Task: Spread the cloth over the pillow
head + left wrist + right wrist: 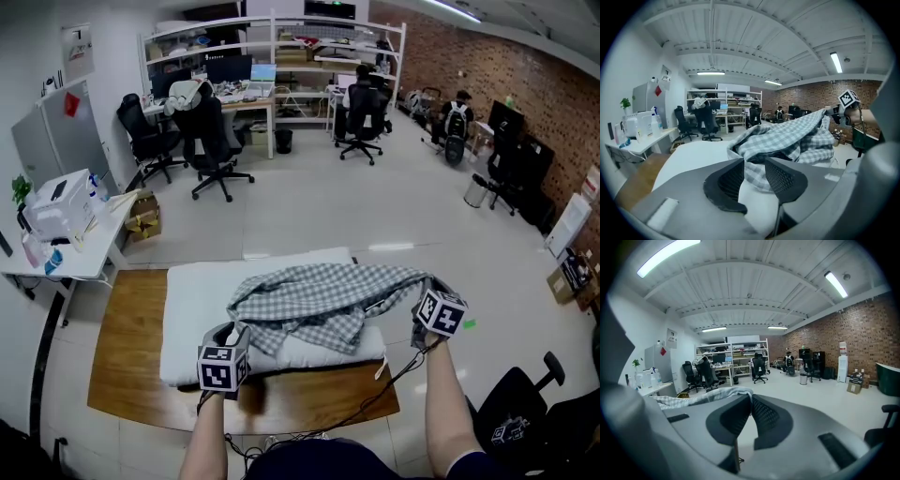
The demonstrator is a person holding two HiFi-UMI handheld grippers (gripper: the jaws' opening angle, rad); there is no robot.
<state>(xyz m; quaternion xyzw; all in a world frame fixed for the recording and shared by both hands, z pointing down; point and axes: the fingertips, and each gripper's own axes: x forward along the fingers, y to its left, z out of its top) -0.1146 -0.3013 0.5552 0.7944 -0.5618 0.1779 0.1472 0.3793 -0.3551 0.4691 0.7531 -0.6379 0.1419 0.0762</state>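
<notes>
Checked cloth [323, 300] bunched on white pillow [202, 291] atop wooden counter [127, 347], heaped toward three o'clock. Right tongs [751, 404] pressed together, pinching cloth's edge at four o'clock. Left tongs [754, 171] spread at seven o'clock, hem loose between.

Head view: from above, steeply down on checked cloth [319, 302] and pillow [199, 292]. Both gripper views: low, close, facing the office shelving [281, 42]; checked cloth shared by all.

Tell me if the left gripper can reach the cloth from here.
Probably yes: the left gripper has its jaws apart, with the near edge of the cloth between them on the pillow, and nothing blocks it.
</notes>
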